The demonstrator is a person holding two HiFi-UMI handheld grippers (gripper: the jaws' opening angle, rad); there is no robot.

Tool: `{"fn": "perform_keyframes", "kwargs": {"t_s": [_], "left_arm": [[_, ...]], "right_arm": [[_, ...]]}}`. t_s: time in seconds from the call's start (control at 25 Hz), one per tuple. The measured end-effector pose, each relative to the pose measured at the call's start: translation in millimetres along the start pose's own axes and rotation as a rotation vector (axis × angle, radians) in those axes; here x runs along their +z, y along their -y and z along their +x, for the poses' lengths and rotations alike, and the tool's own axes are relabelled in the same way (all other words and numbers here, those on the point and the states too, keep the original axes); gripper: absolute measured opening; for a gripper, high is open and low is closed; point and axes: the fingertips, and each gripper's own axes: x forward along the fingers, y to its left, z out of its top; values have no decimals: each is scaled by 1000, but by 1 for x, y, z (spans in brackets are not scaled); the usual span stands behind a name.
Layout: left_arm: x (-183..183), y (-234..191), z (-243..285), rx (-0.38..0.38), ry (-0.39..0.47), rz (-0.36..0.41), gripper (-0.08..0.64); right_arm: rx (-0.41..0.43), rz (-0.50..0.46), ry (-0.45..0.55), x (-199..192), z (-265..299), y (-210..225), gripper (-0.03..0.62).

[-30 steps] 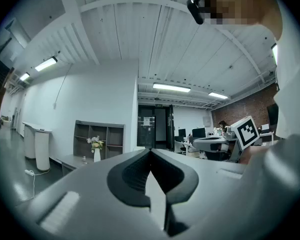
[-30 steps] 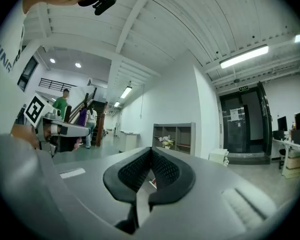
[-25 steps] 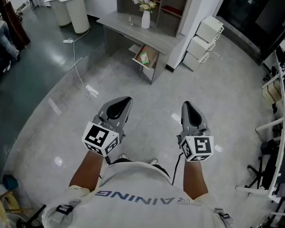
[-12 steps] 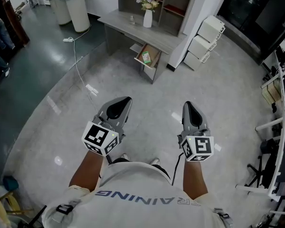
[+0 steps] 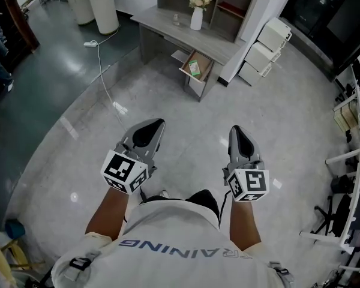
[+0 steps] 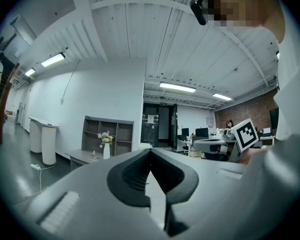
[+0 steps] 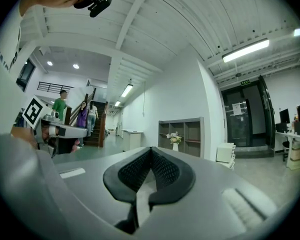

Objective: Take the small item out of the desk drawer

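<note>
We stand on the pale polished floor [image 5: 186, 116], the left gripper [image 5: 153, 128] and the right gripper [image 5: 237, 135] side by side before us, well apart from the grey wooden desk [image 5: 162, 26] ahead. On its tabletop stands a white vase of flowers [image 5: 196, 18]; behind it is an open-fronted shelf unit [image 5: 228, 2]. Under the desk's right end an open drawer [image 5: 205, 65] juts toward us — a small green packet [image 5: 194, 69] lies in it. Right of the desk stand stacked white boxes [image 5: 265, 47]; left, a white round pedestal [image 5: 103, 8].

An office is showing: at the top centre a grey surface [image 5: 168, 30] is carrying a flower vase [image 5: 196, 18] before cubby shelves [image 5: 229, 6], white drawer cabinets [image 5: 265, 50] are standing to its right, and monitors [image 6: 202, 132] are lining distant workstations
</note>
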Motion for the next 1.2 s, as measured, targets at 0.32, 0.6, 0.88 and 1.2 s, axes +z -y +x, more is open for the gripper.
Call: {"fn": "perform_keyframes", "kwargs": {"t_s": [0.32, 0.6, 0.88, 1.2], "left_arm": [[-6, -32, 8, 20, -5, -24, -2], [-8, -61, 45, 60, -8, -23, -2], [7, -84, 111, 91, 1, -13, -2], [8, -96, 191, 129, -32, -9, -2]], "right_arm": [[26, 0, -30, -8, 34, -7, 14], [51, 9, -36, -13, 86, 19, 14], [86, 6, -35, -3, 148, 64, 15], [135, 17, -51, -5, 209, 126, 14]]}}
